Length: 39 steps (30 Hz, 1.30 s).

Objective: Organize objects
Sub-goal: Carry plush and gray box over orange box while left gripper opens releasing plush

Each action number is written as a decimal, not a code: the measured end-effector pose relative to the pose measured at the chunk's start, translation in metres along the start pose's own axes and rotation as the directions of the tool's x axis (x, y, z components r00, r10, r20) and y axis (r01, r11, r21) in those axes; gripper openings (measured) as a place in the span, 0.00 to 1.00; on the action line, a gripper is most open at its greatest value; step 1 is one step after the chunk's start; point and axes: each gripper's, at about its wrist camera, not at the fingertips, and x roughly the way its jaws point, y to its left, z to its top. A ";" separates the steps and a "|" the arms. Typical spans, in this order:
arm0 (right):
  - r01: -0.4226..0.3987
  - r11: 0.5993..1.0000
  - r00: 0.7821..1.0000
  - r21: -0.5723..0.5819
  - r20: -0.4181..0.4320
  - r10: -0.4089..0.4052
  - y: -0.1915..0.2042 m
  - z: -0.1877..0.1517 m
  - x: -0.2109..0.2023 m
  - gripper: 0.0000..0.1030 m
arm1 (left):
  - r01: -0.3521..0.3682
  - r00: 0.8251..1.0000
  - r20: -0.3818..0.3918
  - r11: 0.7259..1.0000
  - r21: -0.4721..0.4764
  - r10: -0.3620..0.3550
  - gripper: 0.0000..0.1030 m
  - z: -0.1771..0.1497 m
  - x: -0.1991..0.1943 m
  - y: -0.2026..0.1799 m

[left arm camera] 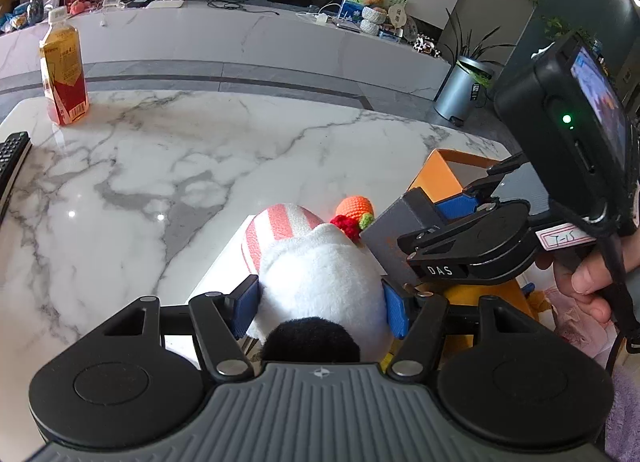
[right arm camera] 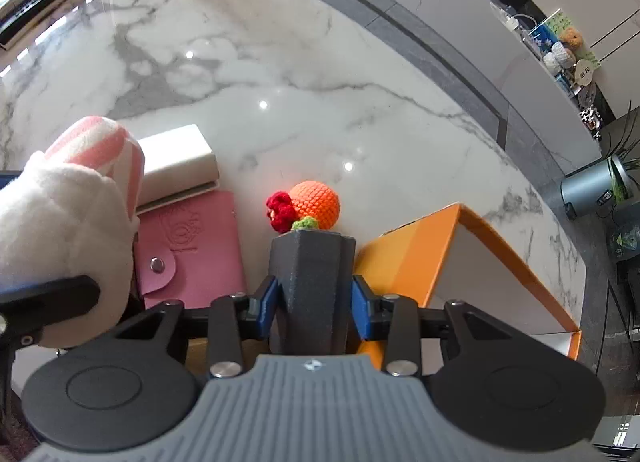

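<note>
The left hand-held gripper (left arm camera: 320,302) clamps its blue pads on a white plush toy (left arm camera: 316,274) with a pink-striped part, held low over the marble counter (left arm camera: 200,166). Beside it lie a white box (right arm camera: 180,166) and a pink snap wallet (right arm camera: 192,246), partly hidden behind the toy. Further right, the right hand-held gripper (right arm camera: 314,298) is clamped on a dark grey block (right arm camera: 312,282), whose tip is close by a crocheted orange ball (right arm camera: 316,204). An open orange box (right arm camera: 452,262) sits just right of the block. A juice bottle (left arm camera: 64,74) and a remote (left arm camera: 12,158) stand well apart at the far left.
</note>
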 end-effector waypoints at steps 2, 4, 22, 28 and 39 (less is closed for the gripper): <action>-0.004 1.000 0.998 0.009 0.060 0.003 -0.005 -0.004 -0.021 0.40 | 0.017 1.000 0.021 1.000 0.023 -0.017 0.71 0.002 -0.010 -0.007; -0.017 0.999 0.994 0.028 0.109 0.014 -0.012 -0.008 -0.044 0.40 | 0.045 0.998 0.047 0.997 0.059 -0.048 0.71 0.005 -0.023 -0.018; -0.046 0.949 0.976 0.311 0.217 -0.024 -0.124 -0.164 -0.151 0.39 | 0.318 0.947 -0.168 0.857 0.405 -0.273 0.71 0.007 -0.002 -0.191; -0.105 0.911 0.982 0.399 0.188 0.031 -0.144 -0.203 -0.122 0.39 | 0.298 0.936 -0.306 0.849 0.435 -0.172 0.71 -0.003 0.056 -0.208; -0.232 0.850 0.968 0.473 0.202 0.152 -0.161 -0.232 -0.082 0.39 | 0.233 0.899 -0.436 0.878 0.418 -0.031 0.72 -0.024 0.114 -0.228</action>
